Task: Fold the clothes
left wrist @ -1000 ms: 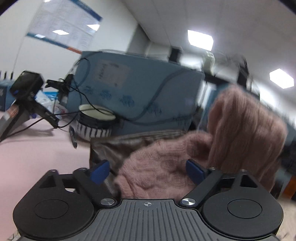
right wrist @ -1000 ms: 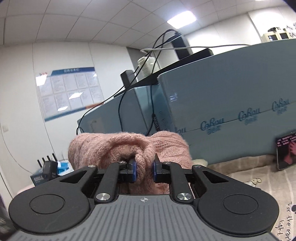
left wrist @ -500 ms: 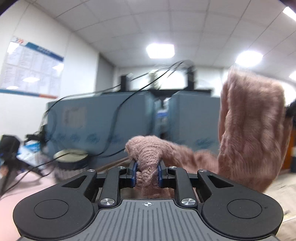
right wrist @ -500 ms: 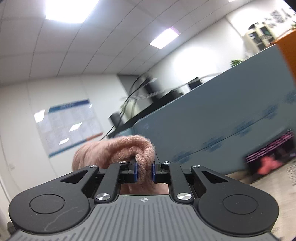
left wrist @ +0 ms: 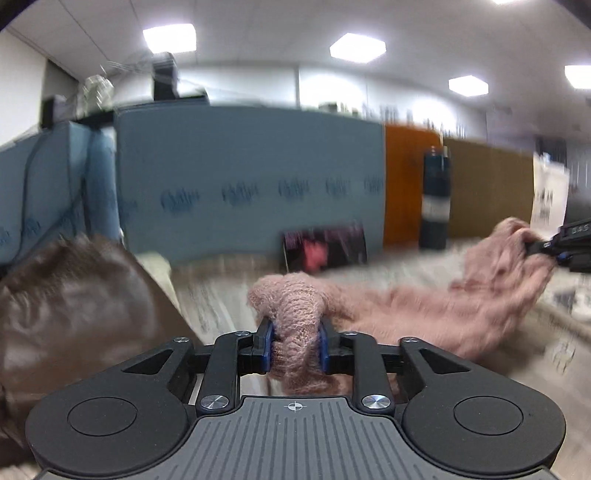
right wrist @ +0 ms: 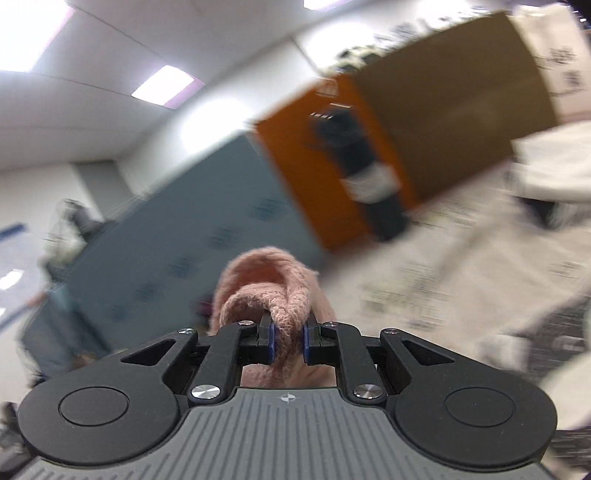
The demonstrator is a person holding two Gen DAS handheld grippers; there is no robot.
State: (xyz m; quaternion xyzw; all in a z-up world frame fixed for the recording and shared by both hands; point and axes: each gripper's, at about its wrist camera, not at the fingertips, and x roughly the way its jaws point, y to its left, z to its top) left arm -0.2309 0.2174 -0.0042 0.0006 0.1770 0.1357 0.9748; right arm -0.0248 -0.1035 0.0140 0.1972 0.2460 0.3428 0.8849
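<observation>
Pink sweater (left wrist: 406,314) hangs stretched between left tool (left wrist: 294,345) and right tool (right wrist: 288,341), each clamped on a bunched edge.

- white panelled ceiling (left wrist: 258,22) with lit square lights (left wrist: 357,47)
- blue-grey partition (left wrist: 251,177) beside an orange panel (left wrist: 406,184) and a brown panel (left wrist: 487,192)
- white wall (right wrist: 103,177), blurred
</observation>
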